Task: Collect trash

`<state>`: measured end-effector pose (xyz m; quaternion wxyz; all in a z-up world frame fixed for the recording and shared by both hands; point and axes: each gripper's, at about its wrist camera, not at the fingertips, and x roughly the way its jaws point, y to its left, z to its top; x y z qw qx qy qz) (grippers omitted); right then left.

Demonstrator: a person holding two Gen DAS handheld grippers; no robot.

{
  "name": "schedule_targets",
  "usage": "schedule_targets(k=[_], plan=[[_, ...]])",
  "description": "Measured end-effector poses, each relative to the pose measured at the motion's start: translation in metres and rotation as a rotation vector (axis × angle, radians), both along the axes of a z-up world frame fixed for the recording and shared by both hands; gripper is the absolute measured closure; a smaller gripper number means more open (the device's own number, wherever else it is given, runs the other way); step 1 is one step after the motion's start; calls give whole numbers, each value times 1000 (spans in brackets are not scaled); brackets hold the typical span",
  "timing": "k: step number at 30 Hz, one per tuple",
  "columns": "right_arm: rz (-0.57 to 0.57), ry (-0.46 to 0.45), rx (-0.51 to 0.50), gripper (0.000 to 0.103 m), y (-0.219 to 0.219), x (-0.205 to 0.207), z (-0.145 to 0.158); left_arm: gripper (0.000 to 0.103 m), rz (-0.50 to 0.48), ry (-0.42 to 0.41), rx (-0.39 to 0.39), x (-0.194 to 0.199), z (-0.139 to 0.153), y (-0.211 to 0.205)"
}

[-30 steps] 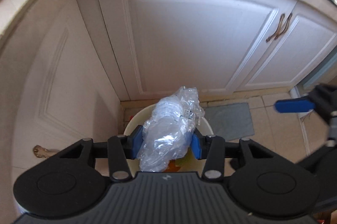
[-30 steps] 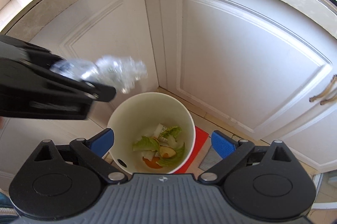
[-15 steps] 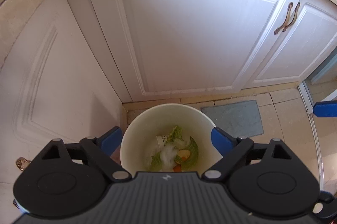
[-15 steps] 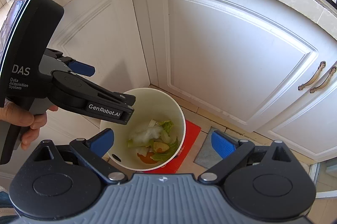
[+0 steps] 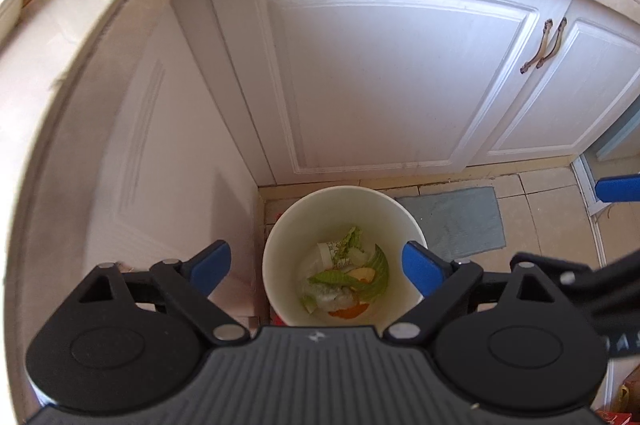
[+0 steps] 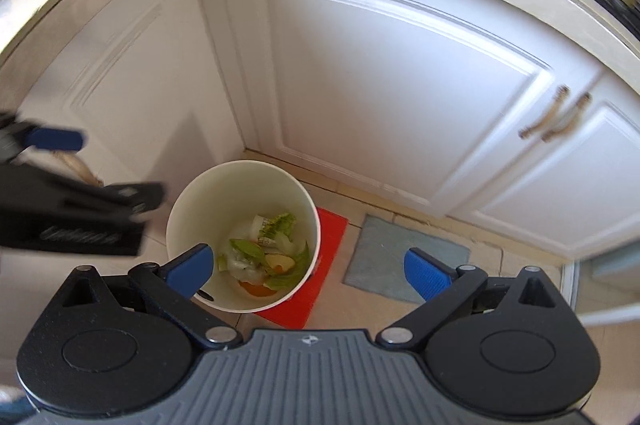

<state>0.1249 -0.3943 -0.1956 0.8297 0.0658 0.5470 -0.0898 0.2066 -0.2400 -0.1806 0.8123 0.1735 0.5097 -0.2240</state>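
Trash point(image 5: 344, 279) is seen lying inside the bin point(image 5: 280, 245), above which the left gripper point(image 5: 316, 267) and right gripper point(image 6: 306, 265) are both held spread apart and empty, apparently so nothing misses the opening.

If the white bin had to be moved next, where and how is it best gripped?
Probably the bin's rim, from above: the bin stands upright and open, its thin wall fits between open fingers, one inside and one outside. The near-right side is freest; cabinets crowd the back and left.
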Motion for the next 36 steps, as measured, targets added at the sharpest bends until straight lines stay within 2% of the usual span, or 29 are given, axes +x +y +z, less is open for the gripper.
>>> schedule_targets(k=[6,14,36], plan=[[-87,4,21,0,9,-13,24,10,49,18,24,-12,27,21],[-102,-30,18,0,24,-21,44,10,70,24,23,-25,41,40],[-122,-71,10,0,31,-19,60,10,103,-2,5,-30,58,45]])
